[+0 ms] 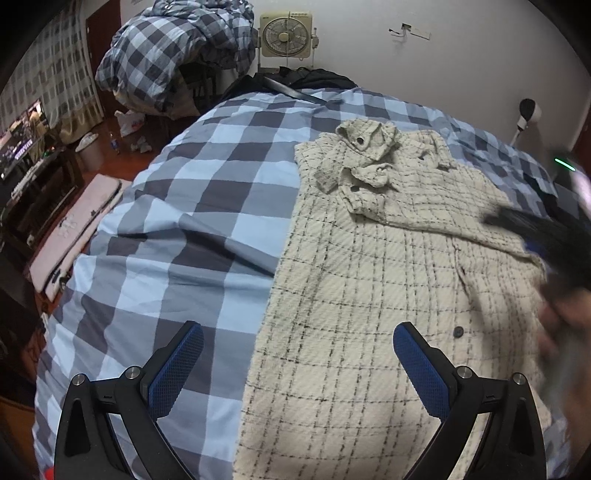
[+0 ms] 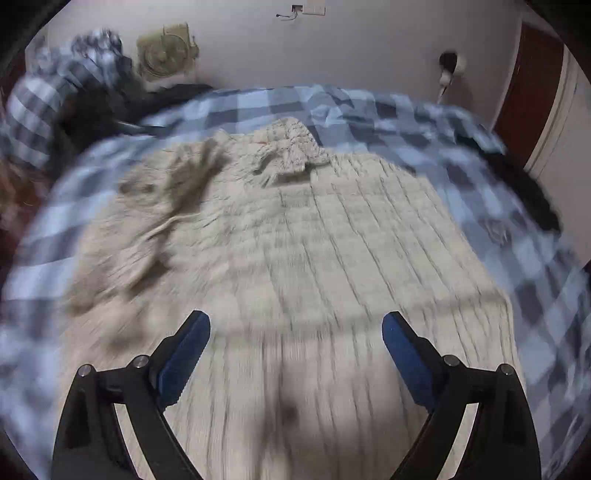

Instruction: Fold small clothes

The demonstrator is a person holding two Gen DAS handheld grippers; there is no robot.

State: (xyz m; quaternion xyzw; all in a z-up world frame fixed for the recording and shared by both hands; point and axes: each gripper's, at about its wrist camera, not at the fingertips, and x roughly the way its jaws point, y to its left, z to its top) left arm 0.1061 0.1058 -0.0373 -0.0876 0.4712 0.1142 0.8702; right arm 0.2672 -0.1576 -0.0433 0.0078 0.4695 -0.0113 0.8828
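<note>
A cream checked shirt-jacket [image 1: 388,288] with dark buttons lies flat on the blue checked bed cover [image 1: 192,206], collar at the far end, both sleeves folded in over the chest. My left gripper [image 1: 297,332] is open and empty above the garment's left edge near its hem. The right gripper and hand show blurred at the right edge of the left wrist view [image 1: 554,251]. In the blurred right wrist view the garment [image 2: 295,240] fills the middle, and my right gripper [image 2: 295,321] is open and empty above its lower part.
A box fan [image 1: 286,35] stands against the back wall. A heaped checked duvet [image 1: 173,51] sits at the far left. Dark clothes [image 1: 306,79] lie at the head of the bed and at its right side [image 2: 524,184]. The floor drops off left of the bed.
</note>
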